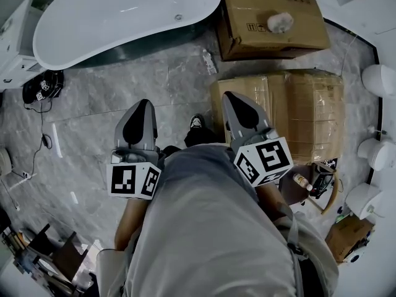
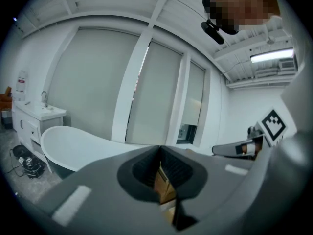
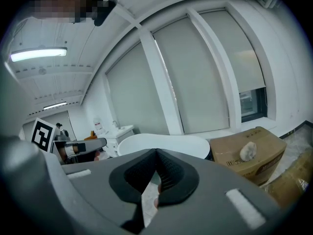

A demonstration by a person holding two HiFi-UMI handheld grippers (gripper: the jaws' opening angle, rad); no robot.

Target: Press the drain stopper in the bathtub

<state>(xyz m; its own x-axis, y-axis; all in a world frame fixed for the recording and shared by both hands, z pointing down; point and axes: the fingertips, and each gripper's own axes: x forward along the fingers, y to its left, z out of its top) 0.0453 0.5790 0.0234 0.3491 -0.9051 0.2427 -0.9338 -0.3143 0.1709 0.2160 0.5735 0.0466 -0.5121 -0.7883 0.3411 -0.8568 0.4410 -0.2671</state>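
Holding left tongs [image 1: 142, 107] and right tongs [image 1: 234, 99] pinched together on nothing, you're well apart from the tub [image 1: 93, 17]; its stopper [image 1: 178, 17] is a tiny grey dot, detail lost.

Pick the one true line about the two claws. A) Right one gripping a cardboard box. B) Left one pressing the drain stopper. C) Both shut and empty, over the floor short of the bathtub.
C: each gripper view shows tips together with nothing between, and the head view has the left claw and right claw over the floor, apart from the bathtub and its drain stopper.
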